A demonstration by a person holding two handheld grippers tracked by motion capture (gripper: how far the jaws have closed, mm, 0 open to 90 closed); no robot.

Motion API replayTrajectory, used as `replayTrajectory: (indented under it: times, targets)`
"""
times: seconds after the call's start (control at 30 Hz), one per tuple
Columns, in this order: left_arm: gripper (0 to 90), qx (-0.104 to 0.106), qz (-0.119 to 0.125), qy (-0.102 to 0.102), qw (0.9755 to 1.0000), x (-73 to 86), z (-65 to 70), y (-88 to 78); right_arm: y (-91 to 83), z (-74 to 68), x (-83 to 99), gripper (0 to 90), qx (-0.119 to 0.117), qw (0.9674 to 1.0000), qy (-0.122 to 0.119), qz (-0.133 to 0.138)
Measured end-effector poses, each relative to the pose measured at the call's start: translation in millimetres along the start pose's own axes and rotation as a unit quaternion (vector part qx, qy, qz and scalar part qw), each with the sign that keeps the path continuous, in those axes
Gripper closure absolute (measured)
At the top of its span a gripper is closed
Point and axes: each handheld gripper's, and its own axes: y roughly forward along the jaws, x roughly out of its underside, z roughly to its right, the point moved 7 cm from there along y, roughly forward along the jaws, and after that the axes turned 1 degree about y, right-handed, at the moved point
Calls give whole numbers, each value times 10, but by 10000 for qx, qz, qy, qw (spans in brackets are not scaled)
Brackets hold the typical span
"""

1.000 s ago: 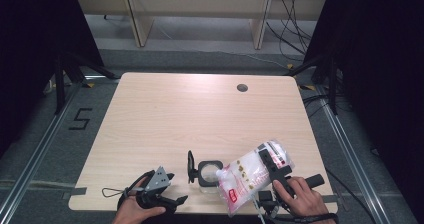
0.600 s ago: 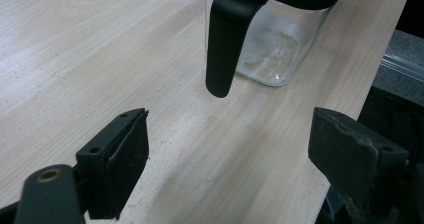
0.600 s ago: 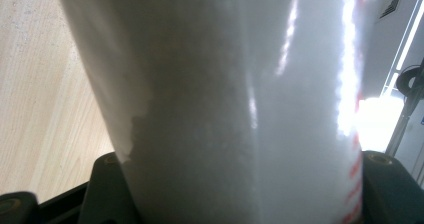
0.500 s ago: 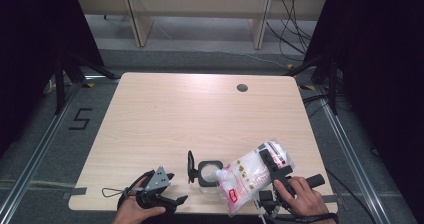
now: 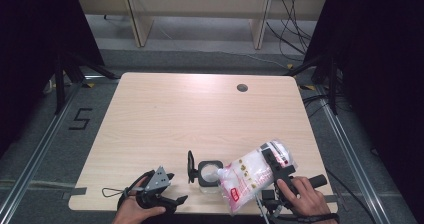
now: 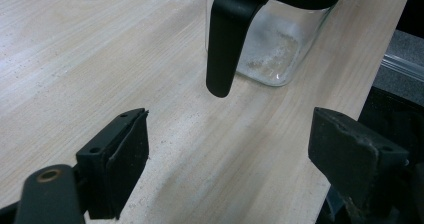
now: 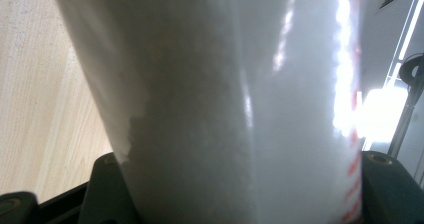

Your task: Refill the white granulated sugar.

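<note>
- We take the step in hand to be pouring white powder from the plastic bag [image 5: 252,174] into the square glass jar [image 5: 209,173], whose black hinged lid [image 5: 191,166] stands open on its left side.
- The right gripper [image 5: 274,165] has its jaws clamped across the bag, which lies tilted with its mouth at the jar's rim; in the right gripper view the bag [image 7: 225,104] bulges between the two jaws.
- The left gripper [image 5: 167,190] rests on the table [image 5: 200,119] to the left of the jar, jaws apart and empty; in the left gripper view they frame bare wood, with the jar [image 6: 272,49] and its hanging lid [image 6: 227,39] just ahead.
- To pour well, we would keep the bag's mouth right over the opening and tip slowly, so the powder runs in a thin stream rather than slumping out at once.
- We would bring the left gripper up to steady the jar, since a nudge from the bag could shift or tip it.
- A thin layer of powder already lies in the jar's bottom, so we judge the fill to be early.
- The jar stands close to the table's near edge, and the bag's lower end overhangs it, so any spill may go to the floor.
- The far and left parts of the table are open, so we have ample room to slide the jar inward.
</note>
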Motion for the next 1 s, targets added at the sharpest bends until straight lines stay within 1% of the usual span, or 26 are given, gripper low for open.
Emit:
replayTrajectory:
  times: [0.03, 0.07, 0.1, 0.13, 0.17, 0.2, 0.23, 0.27, 0.3, 0.33, 0.37, 0.4, 0.43, 0.47, 0.5, 0.57, 0.6, 0.67, 0.7, 0.73, 0.77, 0.8, 0.83, 0.87, 0.97, 1.0]
  targets:
    - [161, -23, -8, 1, 10000, 1, -6, -1, -8, -21, 12, 406, -27, 9999, 113, -39]
    - [162, -55, -41, 43, 10000, 5, -18, -5, -8, 6, 7, 406, 15, 10000, 3, -5]
    - [161, -53, -42, 42, 10000, 5, -19, -5, -12, -18, 15, 406, -33, 9999, 112, -41]
    - [161, -52, -43, 41, 10000, 5, -19, -6, -15, -24, 16, 406, -23, 9999, 140, -52]
    - [161, -53, -42, 40, 10000, 4, -19, -6, -15, -4, 10, 406, -1, 10000, 56, -28]
    - [161, -55, -37, 42, 10000, 4, -18, -7, -13, 2, 6, 406, 18, 10000, 46, -10]
    - [161, -54, -36, 44, 10000, 3, -18, -8, -15, -12, 10, 406, -1, 9999, 124, -20]
    - [161, -52, -33, 41, 10000, 3, -18, -8, -16, 8, 3, 406, 33, 10000, 36, 8]
    - [161, -24, 14, -14, 10000, -3, -6, -3, -19, -16, 11, 406, 6, 9999, 158, -27]
    - [161, -35, -31, 32, 10000, 3, -15, -8, -19, 0, 6, 406, 32, 9999, 97, 1]
    - [161, -28, 0, 2, 10000, -1, -9, -5, -32, -27, 20, 406, -7, 9997, 229, -80]
    - [161, -48, -37, 46, 10000, 3, -19, -9, -28, -21, 17, 407, -7, 9998, 176, -53]
    - [161, -51, -29, 40, 10000, 2, -18, -8, -30, -23, 19, 406, -44, 9998, 167, -72]
    - [161, -45, -40, 53, 10000, 4, -17, -8, -27, -25, 19, 406, -17, 9998, 175, -55]
    - [161, -20, -3, 9, 10000, -1, -6, -3, -33, -28, 21, 406, -69, 9998, 174, -102]
    - [161, 5, 8, 1, 10000, -2, 0, -1, -34, -54, 22, 406, -86, 9995, 276, -112]
    - [161, -18, 5, -1, 10000, -2, -5, -1, -19, -22, 6, 406, -37, 9999, 116, -6]
    - [161, -29, -3, 1, 10000, -2, -11, -3, -19, -23, -4, 406, -1, 9999, 111, 20]
    - [161, 14, 127, -145, 9998, -17, 16, 13, -19, -23, -5, 406, 3, 9999, 115, 19]
    - [161, -10, 64, 23, 10000, -13, -10, 1, -20, -23, -7, 406, -16, 9999, 119, 25]
    - [161, -17, 69, 67, 10000, -14, -16, 0, -19, -25, -9, 406, -14, 9999, 128, 33]
    - [161, -9, 15, 2, 10000, -4, -10, -3, -20, -33, -8, 406, 0, 9999, 159, 19]
    - [161, 23, 66, -76, 9999, -9, 7, 5, -13, -18, -14, 406, 36, 9999, 100, 55]
    - [161, -12, -21, 19, 10000, 1, -11, -4, -13, -15, -14, 407, 43, 10000, 74, 48]
    - [161, -4, 16, -16, 10000, -4, -3, -1, -7, -30, -17, 406, 28, 9999, 91, 68]
    - [161, -29, -17, 19, 10000, 1, -14, -5, -6, -31, -18, 406, 33, 9999, 88, 74]
